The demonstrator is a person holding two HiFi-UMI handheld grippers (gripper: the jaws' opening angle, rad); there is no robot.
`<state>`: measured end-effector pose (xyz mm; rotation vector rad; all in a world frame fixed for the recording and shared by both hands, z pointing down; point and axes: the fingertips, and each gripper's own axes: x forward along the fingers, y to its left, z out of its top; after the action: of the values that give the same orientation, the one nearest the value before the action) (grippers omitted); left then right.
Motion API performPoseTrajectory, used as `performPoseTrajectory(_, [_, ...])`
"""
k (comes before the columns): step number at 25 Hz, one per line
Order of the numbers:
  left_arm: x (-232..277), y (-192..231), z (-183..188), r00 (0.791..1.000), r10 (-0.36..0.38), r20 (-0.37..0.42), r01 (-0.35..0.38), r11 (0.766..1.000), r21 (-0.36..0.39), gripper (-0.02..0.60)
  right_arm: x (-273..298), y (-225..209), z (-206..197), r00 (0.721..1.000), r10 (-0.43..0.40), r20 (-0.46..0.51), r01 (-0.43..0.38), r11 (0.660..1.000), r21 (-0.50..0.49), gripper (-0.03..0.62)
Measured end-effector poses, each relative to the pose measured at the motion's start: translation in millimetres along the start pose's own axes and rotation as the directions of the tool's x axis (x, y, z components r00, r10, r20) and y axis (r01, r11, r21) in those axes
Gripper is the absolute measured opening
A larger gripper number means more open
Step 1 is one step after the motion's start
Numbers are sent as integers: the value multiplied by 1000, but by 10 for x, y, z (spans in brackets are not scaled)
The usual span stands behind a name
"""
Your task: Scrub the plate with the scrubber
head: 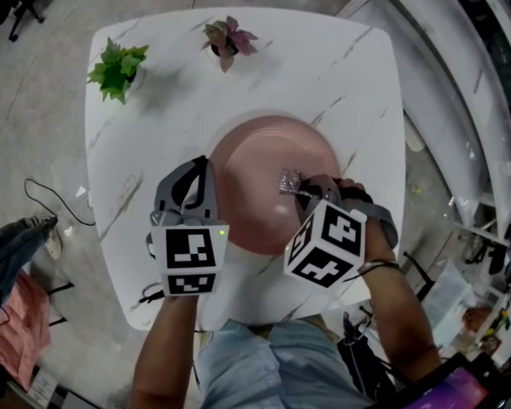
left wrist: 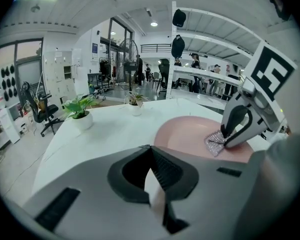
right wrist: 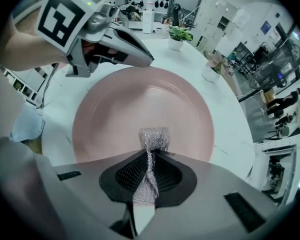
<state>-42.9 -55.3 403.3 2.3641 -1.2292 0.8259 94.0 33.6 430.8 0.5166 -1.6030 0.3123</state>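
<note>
One silvery mesh scrubber [right wrist: 154, 139] is being pinched on the round pink plate [right wrist: 115, 104] by the right gripper [right wrist: 149, 158]. The left gripper [left wrist: 152, 156], its jaws pressed together on nothing, is leaving the plate unbraced, so it could be shoved sideways.

Your right gripper [right wrist: 150, 156] is clamped on the scrubber [right wrist: 154, 137], forearm angled inward. Your left gripper [left wrist: 151, 150] seems closed and empty, held alongside.

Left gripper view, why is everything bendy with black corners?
Left gripper view: a wide-angle lens curves the table and shelves, darkening corners. Right gripper view: same bending, plate sharp. Head view: milder bending, slightly soft.
</note>
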Motion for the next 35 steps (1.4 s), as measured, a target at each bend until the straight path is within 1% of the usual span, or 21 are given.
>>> performPoseTrajectory(3, [-4,-2,6,1000,0,2,0,1000,-2,5,16,-170,34,1000,-29,-2,29,999,23,55])
performPoseTrajectory(6, [-6,-7,8,1000,0,3,0,1000,-3,5,33,-282,103,999,-45,4,45,999,23,55])
performPoseTrajectory(10, [2,-8,4,1000,-2,3,2,1000,-4,5,58,-353,236,998,-55,20,55,998,4,55])
performPoseTrajectory(14, [13,-12,2,1000,-4,1,4,1000,-4,4,74,-321,422,998,-49,48,51,998,-37,55])
performPoseTrajectory(21, [11,-1,4,1000,-3,3,3,1000,-12,4,67,-58,664,996,-13,85,25,990,-137,55])
performPoseTrajectory(28, [51,-13,25,1000,-4,7,4,1000,-1,5,23,372,678,994,55,91,-33,974,-223,55])
performPoseTrajectory(32, [85,-34,48,1000,-2,9,2,1000,22,5,-26,565,558,994,99,55,-80,960,-269,55])
performPoseTrajectory(35, [108,-44,44,1000,7,5,-7,999,40,5,-44,605,366,995,100,-18,-101,949,-299,55])
